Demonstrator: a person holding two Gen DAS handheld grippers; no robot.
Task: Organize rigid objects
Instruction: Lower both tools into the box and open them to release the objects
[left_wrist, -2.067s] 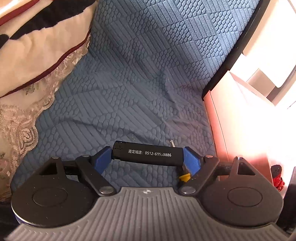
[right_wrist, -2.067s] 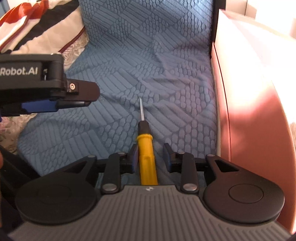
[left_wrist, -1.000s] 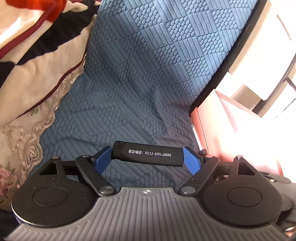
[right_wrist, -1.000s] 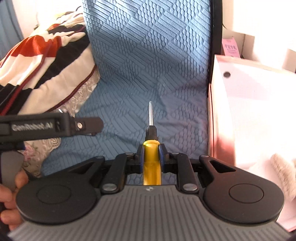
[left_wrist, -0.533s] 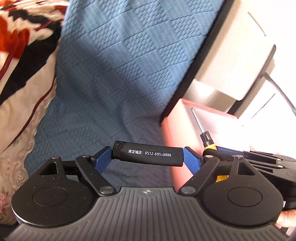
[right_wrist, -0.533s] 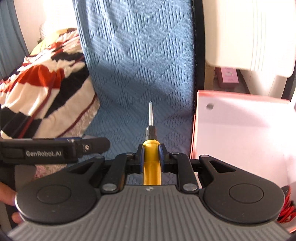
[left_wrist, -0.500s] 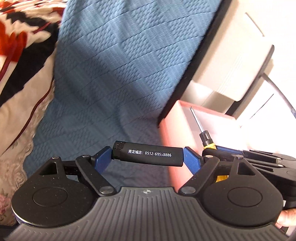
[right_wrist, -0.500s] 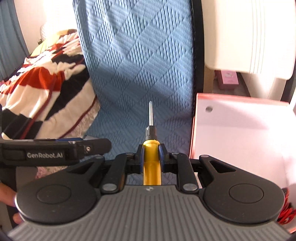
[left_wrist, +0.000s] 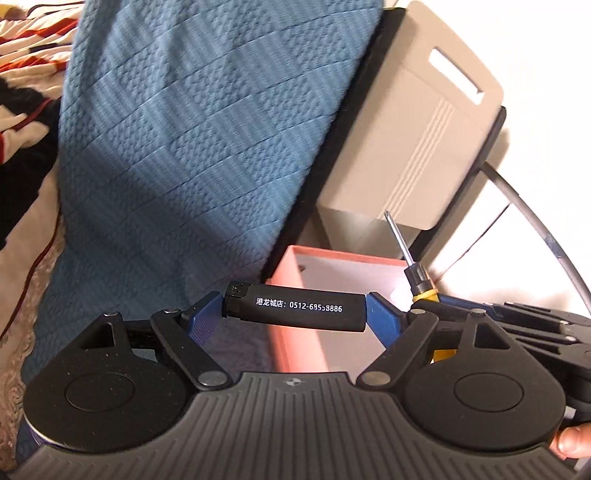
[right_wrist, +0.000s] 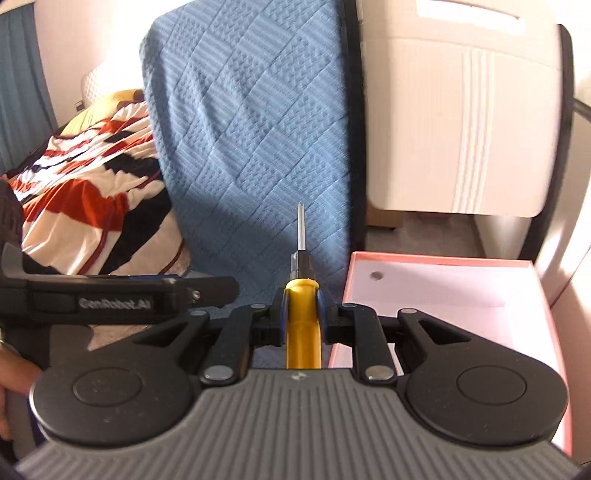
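Note:
My left gripper (left_wrist: 294, 309) is shut on a black lighter (left_wrist: 295, 306) with white print, held crosswise by its ends above the near left edge of a pink box (left_wrist: 291, 269). My right gripper (right_wrist: 301, 295) is shut on a yellow-handled screwdriver (right_wrist: 302, 314), its metal tip pointing forward. The screwdriver also shows in the left wrist view (left_wrist: 413, 266), over the box. The pink box (right_wrist: 443, 291) lies to the right of the right gripper, its white inside open. The left gripper's body (right_wrist: 118, 297) shows at the left in the right wrist view.
A blue quilted bed cover (left_wrist: 184, 147) fills the left and middle. A striped red, black and white blanket (right_wrist: 85, 199) lies at the far left. A white cabinet or appliance (right_wrist: 454, 122) stands behind the box. A dark cable (left_wrist: 532, 221) curves at the right.
Both grippers have lifted off the bed and swung right toward the pink box, each holding its object. The box and white cabinet have come further into view.

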